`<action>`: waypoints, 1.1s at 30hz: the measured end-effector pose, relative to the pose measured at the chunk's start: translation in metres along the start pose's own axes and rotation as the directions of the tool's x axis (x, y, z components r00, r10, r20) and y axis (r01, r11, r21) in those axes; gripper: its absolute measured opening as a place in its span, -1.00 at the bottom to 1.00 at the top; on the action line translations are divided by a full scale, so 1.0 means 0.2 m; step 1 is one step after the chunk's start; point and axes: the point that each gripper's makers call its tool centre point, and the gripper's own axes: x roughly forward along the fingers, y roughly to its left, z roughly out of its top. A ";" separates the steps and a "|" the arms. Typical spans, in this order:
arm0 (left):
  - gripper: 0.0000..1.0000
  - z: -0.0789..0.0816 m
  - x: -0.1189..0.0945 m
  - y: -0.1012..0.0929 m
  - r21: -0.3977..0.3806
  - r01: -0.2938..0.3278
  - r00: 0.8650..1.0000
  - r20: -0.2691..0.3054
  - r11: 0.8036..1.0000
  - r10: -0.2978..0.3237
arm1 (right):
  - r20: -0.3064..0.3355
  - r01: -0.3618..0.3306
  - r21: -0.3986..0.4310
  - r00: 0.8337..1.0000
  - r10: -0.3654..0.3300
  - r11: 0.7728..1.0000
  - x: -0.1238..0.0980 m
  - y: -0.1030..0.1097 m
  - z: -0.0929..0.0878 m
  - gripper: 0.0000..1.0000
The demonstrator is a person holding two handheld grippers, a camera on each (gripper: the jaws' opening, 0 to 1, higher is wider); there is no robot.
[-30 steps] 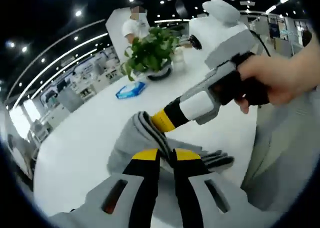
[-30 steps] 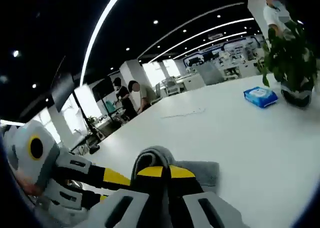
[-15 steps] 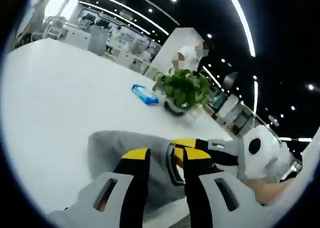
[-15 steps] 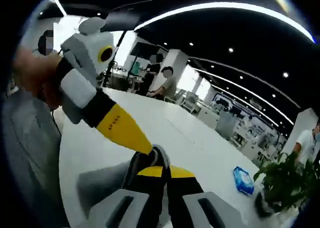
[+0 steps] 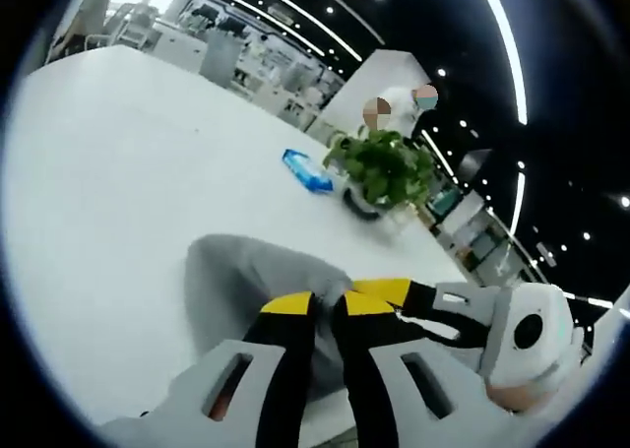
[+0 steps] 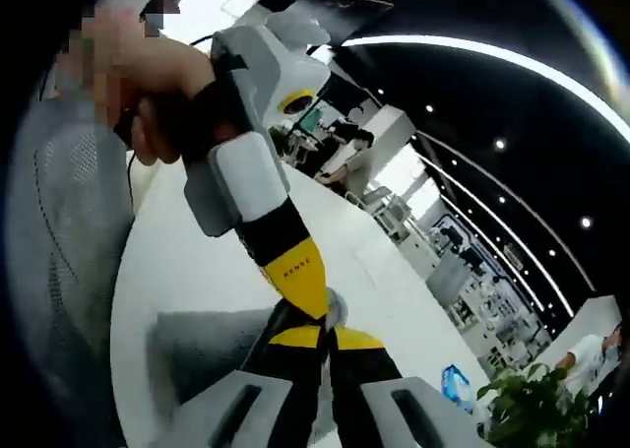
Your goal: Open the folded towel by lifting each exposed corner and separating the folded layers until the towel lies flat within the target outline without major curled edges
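The grey towel (image 5: 258, 271) sits bunched on the white table (image 5: 108, 172), near you. Your left gripper (image 5: 326, 305) and right gripper (image 6: 324, 334) both pinch its folded edge, tips side by side, likely to part the layers.

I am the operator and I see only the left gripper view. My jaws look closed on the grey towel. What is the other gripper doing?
Observer: In the right gripper view, the right gripper is also shut on the towel, pinching a raised fold of it.
Operator: How near are the two grippers?
Observer: Very near. The left gripper's yellow tip comes down onto that same fold, right at the right gripper's tips.
Operator: Is the towel flat yet?
Observer: No. One grey part lies on the white table, but the pinched part stands up bunched.
Operator: Who holds the left gripper?
Observer: A person's hand is wrapped around its handle.
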 end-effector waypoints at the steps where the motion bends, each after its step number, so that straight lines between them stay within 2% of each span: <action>1: -0.86 0.00 0.00 0.01 0.008 -0.006 1.000 0.002 1.000 0.006 | 0.017 -0.020 0.124 1.000 0.018 0.992 0.00 -0.01 -0.01 -0.94; 2: -0.88 0.00 -0.01 0.02 0.011 -0.013 1.000 0.000 1.000 0.013 | 0.024 -0.020 0.151 1.000 0.017 0.988 -0.01 -0.01 -0.01 -0.87; 4: -0.89 0.02 -0.03 0.04 0.006 -0.016 1.000 0.003 1.000 0.016 | 0.074 0.022 0.229 0.996 -0.040 0.973 -0.05 -0.09 0.00 -0.87; 5: -0.89 0.03 -0.03 0.05 0.003 -0.017 1.000 0.002 1.000 0.017 | 0.065 0.044 0.238 0.996 -0.061 0.970 -0.07 -0.13 -0.02 -0.86; 8: -0.90 0.07 -0.06 0.09 0.006 -0.032 0.999 -0.004 0.999 0.032 | 0.046 0.060 0.281 0.996 -0.076 0.958 -0.12 -0.14 -0.09 -0.78; 9: -0.90 0.09 -0.07 0.11 0.031 -0.047 0.999 -0.002 0.998 0.047 | 0.035 0.067 0.299 0.996 -0.081 0.952 -0.13 -0.14 -0.11 -0.78; 11: -0.90 0.12 -0.08 0.13 0.063 -0.065 0.998 -0.003 0.996 0.066 | -0.020 0.073 0.336 0.997 -0.070 0.939 -0.13 -0.15 -0.17 -0.79; 13: -0.90 0.15 -0.09 0.14 0.078 -0.074 0.997 0.002 0.994 0.074 | -0.019 0.082 0.334 0.997 -0.080 0.939 -0.11 -0.16 -0.18 -0.78; 15: -0.90 0.19 -0.11 0.16 0.101 -0.089 0.996 0.007 0.991 0.089 | -0.067 0.098 0.354 0.995 -0.079 0.930 -0.11 -0.15 -0.24 -0.78; 18: -0.90 0.22 -0.14 0.19 0.154 -0.110 0.994 -0.005 0.982 0.112 | -0.149 0.076 0.399 0.989 -0.018 0.914 -0.09 -0.09 -0.34 -0.73; 20: -0.91 0.23 -0.15 0.21 0.163 -0.112 0.993 -0.011 0.980 0.115 | -0.203 0.071 0.424 0.979 0.019 0.903 -0.08 -0.05 -0.42 -0.75; 22: -0.91 0.23 -0.16 0.22 0.154 -0.105 0.994 -0.015 0.983 0.109 | -0.264 0.034 0.459 0.959 0.100 0.888 -0.07 0.03 -0.51 -0.81; 23: -0.91 0.23 -0.16 0.22 0.146 -0.104 0.994 -0.017 0.984 0.107 | -0.299 0.000 0.474 0.941 0.160 0.880 -0.07 0.09 -0.56 -0.88; 24: -0.91 0.23 -0.17 0.23 0.140 -0.106 0.994 -0.014 0.985 0.109 | -0.320 -0.008 0.468 0.931 0.178 0.884 -0.07 0.11 -0.58 -0.95; 25: -0.91 0.23 -0.17 0.23 0.135 -0.107 0.994 -0.008 0.985 0.109 | -0.367 -0.030 0.451 0.905 0.216 0.892 -0.07 0.16 -0.63 -1.00; 29: -0.91 0.26 -0.18 0.25 0.117 -0.112 0.994 0.008 0.987 0.112 | -0.374 -0.102 0.411 0.887 0.270 0.906 -0.04 0.26 -0.64 -1.00; 30: -0.91 0.26 -0.18 0.25 0.116 -0.114 0.994 0.010 0.987 0.113 | -0.381 -0.109 0.367 0.888 0.256 0.924 -0.03 0.26 -0.65 -1.00; 31: -0.91 0.27 -0.19 0.26 0.116 -0.115 0.993 0.012 0.987 0.115 | -0.378 -0.106 0.361 0.892 0.250 0.926 -0.03 0.25 -0.65 -1.00; 33: -0.91 0.27 -0.20 0.26 0.114 -0.117 0.993 0.013 0.987 0.116 | -0.369 -0.091 0.403 0.895 0.252 0.911 -0.04 0.25 -0.65 -1.00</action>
